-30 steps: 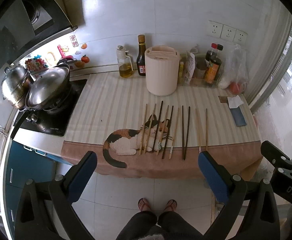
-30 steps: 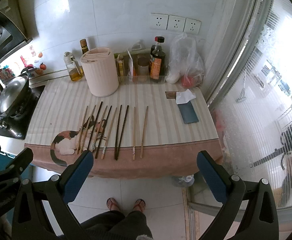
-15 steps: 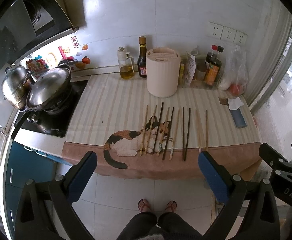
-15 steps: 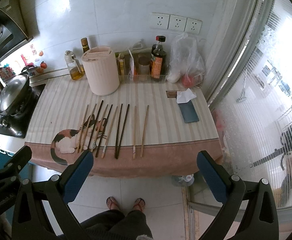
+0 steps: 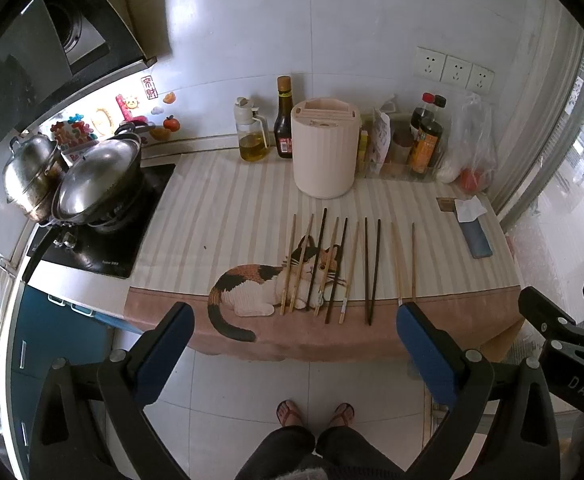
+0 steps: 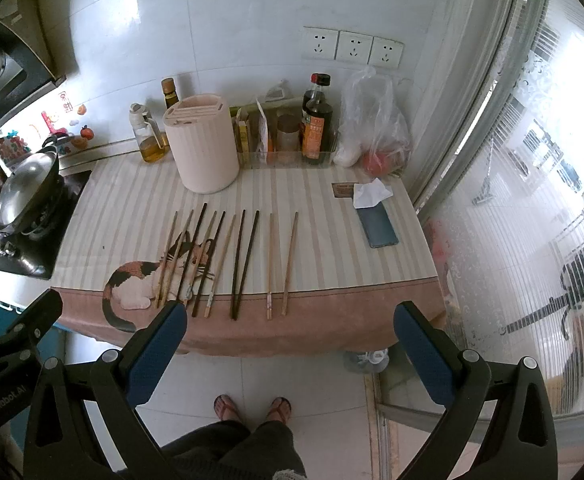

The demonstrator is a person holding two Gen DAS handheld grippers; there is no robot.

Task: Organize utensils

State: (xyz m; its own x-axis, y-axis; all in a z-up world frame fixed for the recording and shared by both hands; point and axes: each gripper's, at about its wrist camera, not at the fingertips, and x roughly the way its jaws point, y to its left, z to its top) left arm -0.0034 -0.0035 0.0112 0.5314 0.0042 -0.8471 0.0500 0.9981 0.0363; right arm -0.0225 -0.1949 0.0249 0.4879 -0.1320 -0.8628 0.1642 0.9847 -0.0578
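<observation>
Several chopsticks, light wood and dark, lie side by side [image 5: 348, 264] on a striped cloth with a cat picture [image 5: 252, 284], pointing toward the wall; they also show in the right wrist view [image 6: 228, 256]. A pale pink cylindrical utensil holder [image 5: 326, 148] stands upright behind them, also in the right wrist view [image 6: 202, 150]. My left gripper [image 5: 294, 332] is open and empty, held off the counter's front edge. My right gripper [image 6: 290, 334] is open and empty, likewise in front of the counter.
Oil and sauce bottles [image 5: 268, 128], jars and a plastic bag [image 6: 372, 120] line the wall. A phone [image 6: 376, 226] with a tissue lies at the right. A stove with a lidded wok [image 5: 96, 184] and pot is at the left. A window is on the right.
Both views have drifted slightly closer to the counter. Nothing on the counter has moved and both grippers stay open.
</observation>
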